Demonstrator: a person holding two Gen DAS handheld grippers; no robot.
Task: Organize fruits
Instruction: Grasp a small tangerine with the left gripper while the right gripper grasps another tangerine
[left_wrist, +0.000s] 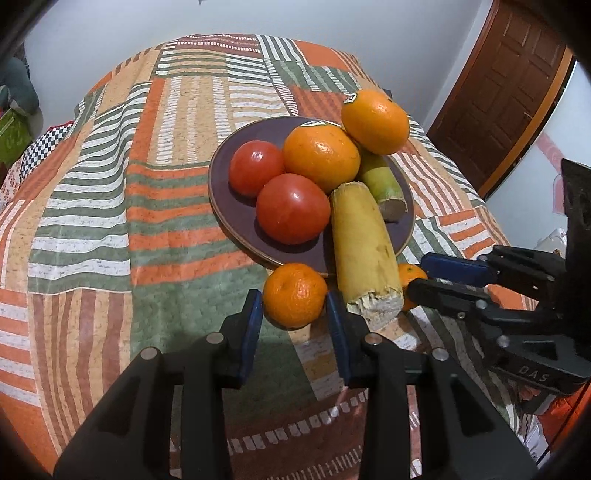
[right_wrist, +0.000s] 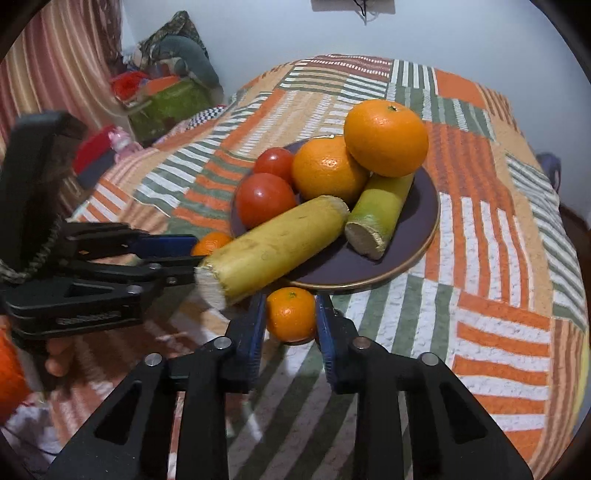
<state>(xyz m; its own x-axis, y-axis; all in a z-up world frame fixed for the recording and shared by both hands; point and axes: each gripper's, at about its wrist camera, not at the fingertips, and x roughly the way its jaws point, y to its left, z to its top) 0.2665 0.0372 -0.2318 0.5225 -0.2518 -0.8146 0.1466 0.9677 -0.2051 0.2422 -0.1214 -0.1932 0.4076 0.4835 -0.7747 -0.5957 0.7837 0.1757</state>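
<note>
A dark purple plate (left_wrist: 221, 184) (right_wrist: 424, 229) on a patchwork bedspread holds two tomatoes (left_wrist: 291, 208) (right_wrist: 264, 199), two large oranges (left_wrist: 321, 153) (right_wrist: 386, 136) and two sugarcane pieces (left_wrist: 364, 251) (right_wrist: 275, 245); the yellow piece overhangs the rim. My left gripper (left_wrist: 294, 314) is shut on a small mandarin (left_wrist: 294, 300) beside the plate's near edge. My right gripper (right_wrist: 290, 317) is shut on another small mandarin (right_wrist: 290, 314) in front of the plate. The right gripper also shows in the left wrist view (left_wrist: 424, 275), and the left gripper in the right wrist view (right_wrist: 192, 258).
The patchwork bedspread (left_wrist: 110, 221) (right_wrist: 498, 295) covers the whole bed. A wooden door (left_wrist: 509, 85) stands at the right. Bags and clothes (right_wrist: 166, 99) are piled beside the bed's far left corner, by a striped curtain (right_wrist: 55, 66).
</note>
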